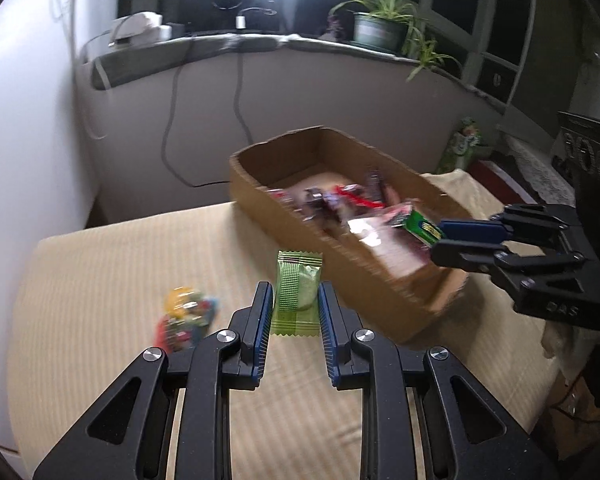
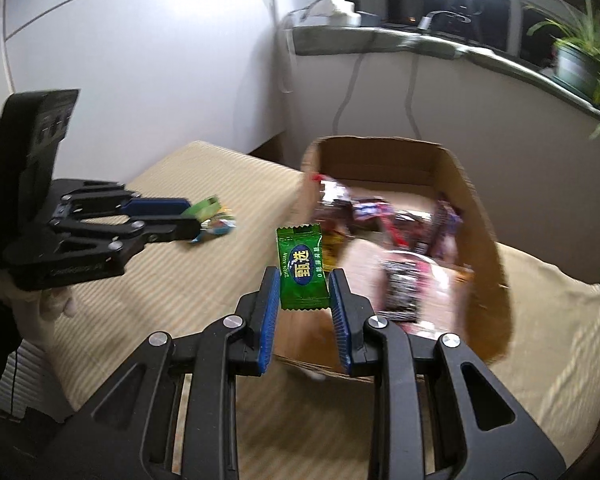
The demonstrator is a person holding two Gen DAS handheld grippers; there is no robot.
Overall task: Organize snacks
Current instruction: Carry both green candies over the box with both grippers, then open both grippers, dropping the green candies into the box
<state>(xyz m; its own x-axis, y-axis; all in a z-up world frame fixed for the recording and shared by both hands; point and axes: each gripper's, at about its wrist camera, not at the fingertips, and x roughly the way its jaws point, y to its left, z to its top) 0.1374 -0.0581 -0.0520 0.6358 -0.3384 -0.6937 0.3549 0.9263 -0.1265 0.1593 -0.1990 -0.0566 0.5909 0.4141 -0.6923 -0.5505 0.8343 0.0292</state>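
Observation:
My left gripper (image 1: pixel 294 300) is shut on a light green snack packet (image 1: pixel 298 294), held above the beige cloth in front of the cardboard box (image 1: pixel 260 196). My right gripper (image 2: pixel 305 286) is shut on a dark green candy packet (image 2: pixel 300 268) with a blue oval label, at the box's near wall. In the left wrist view the right gripper (image 1: pixel 436 238) reaches over the box's right end with its green packet (image 1: pixel 422 228). In the right wrist view the left gripper (image 2: pixel 192 220) hovers at the left with its packet (image 2: pixel 204 206). Several wrapped snacks (image 2: pixel 380 216) fill the box.
A colourful snack packet (image 1: pixel 188 312) lies on the beige striped cloth (image 1: pixel 120 264) left of the box. Behind stand a white wall, hanging cables (image 1: pixel 172 120) and a ledge with a potted plant (image 1: pixel 380 24). A gloved hand (image 2: pixel 52 312) holds the left gripper.

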